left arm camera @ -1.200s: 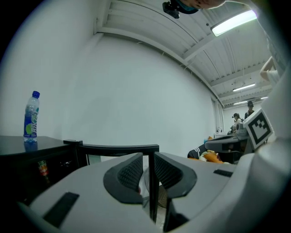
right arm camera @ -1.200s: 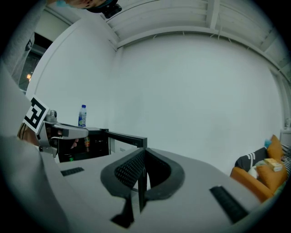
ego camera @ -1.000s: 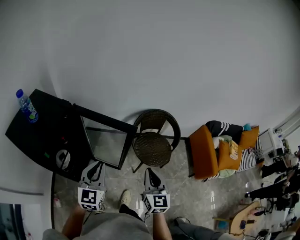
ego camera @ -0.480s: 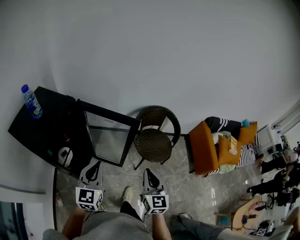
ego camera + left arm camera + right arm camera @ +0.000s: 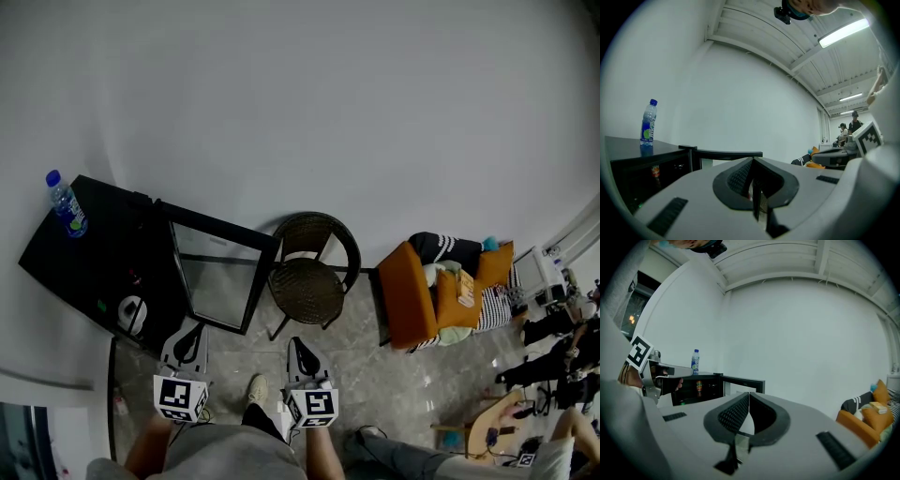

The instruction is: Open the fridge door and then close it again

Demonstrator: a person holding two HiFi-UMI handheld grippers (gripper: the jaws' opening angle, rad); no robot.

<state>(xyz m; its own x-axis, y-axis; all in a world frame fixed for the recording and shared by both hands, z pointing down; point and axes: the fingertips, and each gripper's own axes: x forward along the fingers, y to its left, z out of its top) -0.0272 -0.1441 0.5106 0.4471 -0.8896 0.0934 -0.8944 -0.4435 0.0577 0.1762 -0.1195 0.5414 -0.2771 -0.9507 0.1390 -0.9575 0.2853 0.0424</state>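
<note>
The black mini fridge stands at the left with its glass door swung open toward me. A water bottle stands on its top. My left gripper is shut and empty, just short of the door's lower edge and not touching it. My right gripper is also shut and empty, to the right of the door. In the left gripper view the fridge and the door's top edge lie ahead of the shut jaws. The right gripper view shows the door and the lit shelves.
A round wicker chair stands right beside the open door. An orange armchair with cushions sits farther right. People and equipment are at the far right edge. My shoe is on the tiled floor between the grippers.
The view has shifted slightly, so the fridge and bottle sit a little further right. Both grippers moved only a little. The door stands open at the same angle.
</note>
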